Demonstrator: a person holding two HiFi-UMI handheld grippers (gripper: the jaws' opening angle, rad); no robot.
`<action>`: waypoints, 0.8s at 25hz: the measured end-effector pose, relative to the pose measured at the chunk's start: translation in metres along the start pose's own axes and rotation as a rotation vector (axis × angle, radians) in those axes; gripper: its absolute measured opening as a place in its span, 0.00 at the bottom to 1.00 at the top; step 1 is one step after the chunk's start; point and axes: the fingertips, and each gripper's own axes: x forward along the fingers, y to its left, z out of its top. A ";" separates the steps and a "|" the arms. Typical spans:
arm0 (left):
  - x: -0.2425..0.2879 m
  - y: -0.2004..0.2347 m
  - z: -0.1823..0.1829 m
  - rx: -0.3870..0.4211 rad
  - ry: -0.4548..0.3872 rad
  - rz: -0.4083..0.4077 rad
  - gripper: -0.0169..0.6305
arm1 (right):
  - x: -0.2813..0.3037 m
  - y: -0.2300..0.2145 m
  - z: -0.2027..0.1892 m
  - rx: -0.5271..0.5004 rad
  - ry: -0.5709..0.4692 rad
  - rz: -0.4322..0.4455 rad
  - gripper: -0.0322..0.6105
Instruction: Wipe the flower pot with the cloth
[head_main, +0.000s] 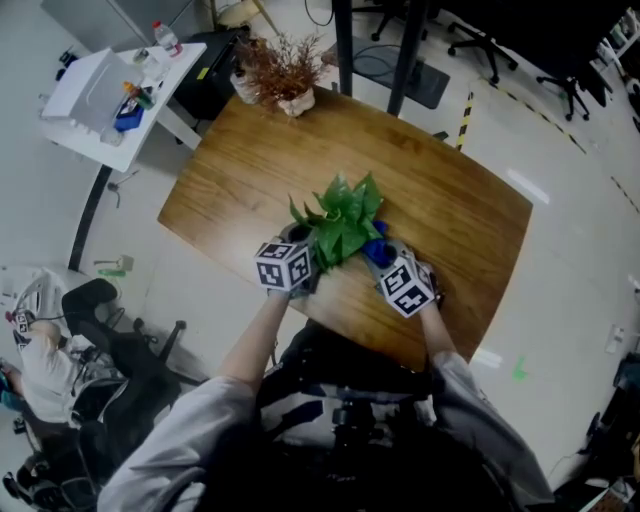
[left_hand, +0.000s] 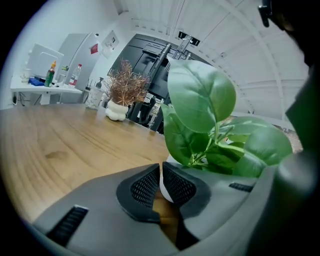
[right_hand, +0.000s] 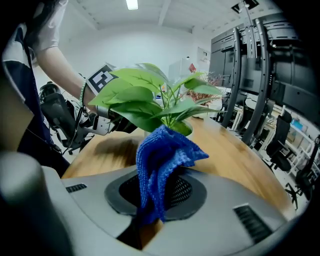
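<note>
The left claw (head_main: 303, 250) is seen in the head view at 9 o'clock of the leafy plant (head_main: 340, 222), and the right claw (head_main: 380, 255) at 4 o'clock, on the wooden worktop (head_main: 450, 210). In the left gripper view, the white flower pot (left_hand: 165, 189) is pinched at its rim by nearly closed jaws. In the right gripper view, the blue cloth (right_hand: 159, 165) is clamped between shut jaws, with the pot just beyond at 12 o'clock.

Left open across most of the surface (head_main: 460, 215) beyond the green leaves (head_main: 343, 222). Blocked at the far corner by a dried plant (head_main: 283, 72). Crowded at the near edge between left gripper (left_hand: 161, 184) and right gripper (right_hand: 156, 191).
</note>
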 end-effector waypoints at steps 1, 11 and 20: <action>-0.001 0.000 0.000 0.004 0.000 0.000 0.05 | 0.001 0.003 0.000 0.005 0.000 0.003 0.16; -0.038 -0.001 -0.009 0.063 -0.023 0.024 0.05 | -0.015 -0.043 0.001 0.080 -0.030 -0.067 0.16; -0.034 -0.033 -0.043 0.070 0.038 -0.030 0.05 | 0.016 -0.072 0.028 -0.073 -0.004 0.039 0.16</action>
